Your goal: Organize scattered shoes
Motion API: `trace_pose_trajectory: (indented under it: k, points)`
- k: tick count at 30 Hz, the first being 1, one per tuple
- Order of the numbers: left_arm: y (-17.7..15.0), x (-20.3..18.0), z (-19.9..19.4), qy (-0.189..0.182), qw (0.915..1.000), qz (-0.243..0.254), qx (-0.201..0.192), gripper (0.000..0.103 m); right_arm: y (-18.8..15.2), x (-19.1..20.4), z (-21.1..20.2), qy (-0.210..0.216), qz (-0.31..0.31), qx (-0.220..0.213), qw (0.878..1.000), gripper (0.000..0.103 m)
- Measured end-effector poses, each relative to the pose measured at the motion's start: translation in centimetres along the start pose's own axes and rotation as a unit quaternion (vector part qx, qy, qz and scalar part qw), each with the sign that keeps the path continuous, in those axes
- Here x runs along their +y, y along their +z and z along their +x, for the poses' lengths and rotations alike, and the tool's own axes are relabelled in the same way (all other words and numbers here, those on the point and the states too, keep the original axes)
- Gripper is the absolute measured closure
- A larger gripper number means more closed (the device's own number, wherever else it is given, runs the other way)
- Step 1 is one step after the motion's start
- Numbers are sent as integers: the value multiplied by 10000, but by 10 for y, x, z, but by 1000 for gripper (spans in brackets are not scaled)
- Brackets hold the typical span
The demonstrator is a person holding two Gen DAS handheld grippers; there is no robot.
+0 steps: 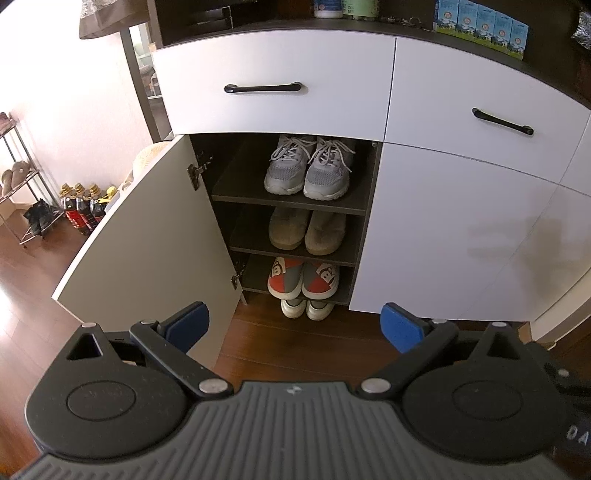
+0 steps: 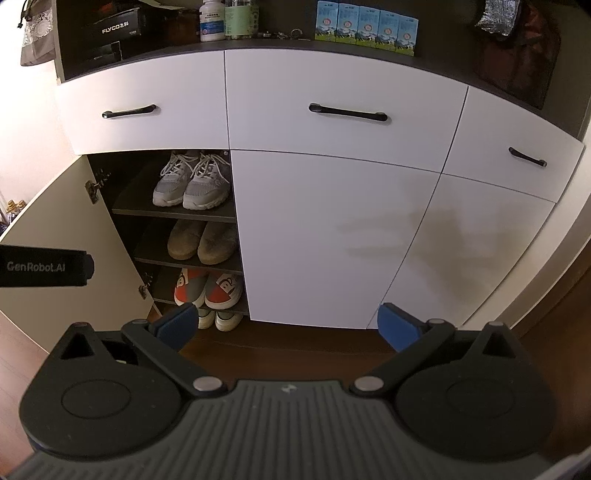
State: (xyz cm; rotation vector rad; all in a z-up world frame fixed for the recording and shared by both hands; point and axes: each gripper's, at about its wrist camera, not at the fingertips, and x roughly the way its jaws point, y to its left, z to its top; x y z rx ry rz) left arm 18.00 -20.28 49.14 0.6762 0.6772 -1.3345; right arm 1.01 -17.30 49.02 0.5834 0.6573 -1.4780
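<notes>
A white shoe cabinet stands with its left door (image 1: 147,236) swung open. Inside, grey laced sneakers (image 1: 306,166) (image 2: 192,181) sit on the top shelf. Tan fuzzy shoes (image 1: 306,230) (image 2: 203,240) fill the shelf below, then orange and grey slip-ons (image 1: 303,277) (image 2: 208,286). White sneakers (image 1: 306,308) (image 2: 218,319) rest at the bottom, toes outward. My left gripper (image 1: 295,326) is open and empty, facing the opening from a short distance. My right gripper (image 2: 288,326) is open and empty before the shut middle door (image 2: 325,240). The left gripper's black body (image 2: 44,267) shows at the right view's left edge.
A wire rack (image 1: 22,177) with more shoes stands at far left, with bottles (image 1: 85,206) on the wood floor (image 1: 303,343) beside it. Drawers with black handles (image 1: 262,88) top the cabinet. Milk cartons (image 2: 365,29) and jars sit on the counter.
</notes>
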Motion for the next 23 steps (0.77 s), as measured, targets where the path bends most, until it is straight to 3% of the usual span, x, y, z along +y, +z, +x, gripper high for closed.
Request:
trace_pose_trajectory:
  k: [13, 23]
  points:
    - [-20, 20, -10, 195, 9998, -33, 86, 3, 6, 21, 4, 256, 18, -26, 9997, 1]
    - [-20, 21, -13, 101, 9999, -14, -17, 2, 8, 28, 4, 252, -77, -67, 9996, 1]
